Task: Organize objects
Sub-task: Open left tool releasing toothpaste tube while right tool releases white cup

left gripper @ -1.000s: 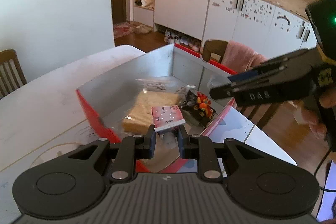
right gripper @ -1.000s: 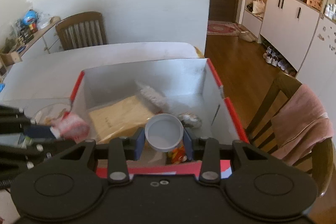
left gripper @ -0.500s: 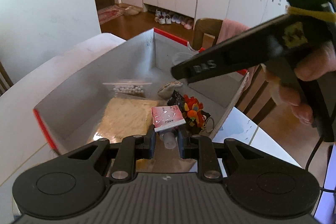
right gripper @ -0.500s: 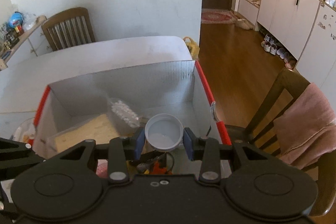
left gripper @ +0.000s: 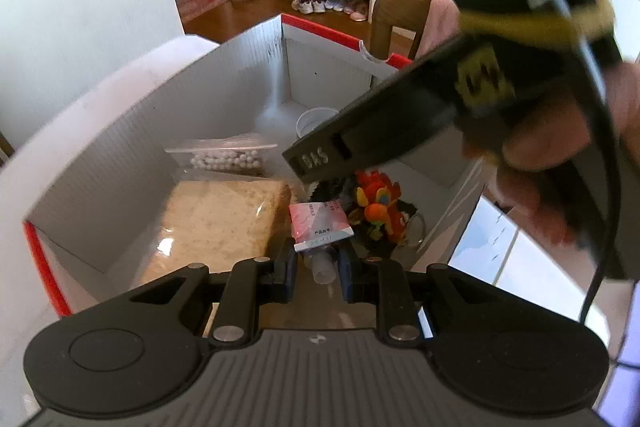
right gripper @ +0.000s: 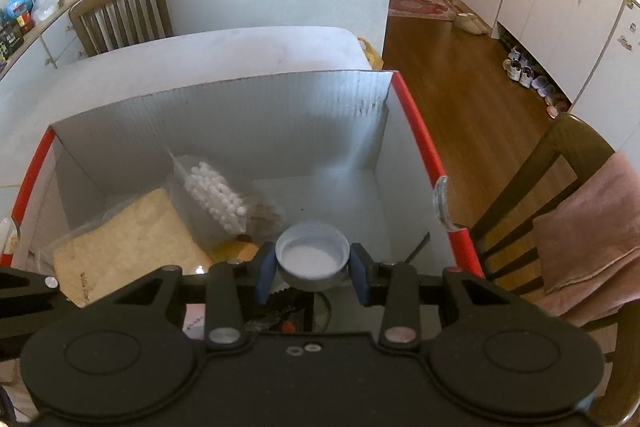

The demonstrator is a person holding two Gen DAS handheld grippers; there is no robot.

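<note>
Both grippers hang over the open box point(right gripper: 224, 95), each carrying something to drop in. The left gripper point(left gripper: 316, 265) is clamped on a small tube point(left gripper: 320, 227), its pink end pointing into the box above the foam pad point(left gripper: 216, 219) and beside the orange toy point(left gripper: 376, 203). The right gripper point(right gripper: 313, 269) is clamped on a white cup point(right gripper: 311, 259) over the bare floor near the right wall. To do this well, lower each item close to the floor before letting go, keep the cup upright, set the tube clear of the toy, and keep the two grippers from knocking together.
</note>
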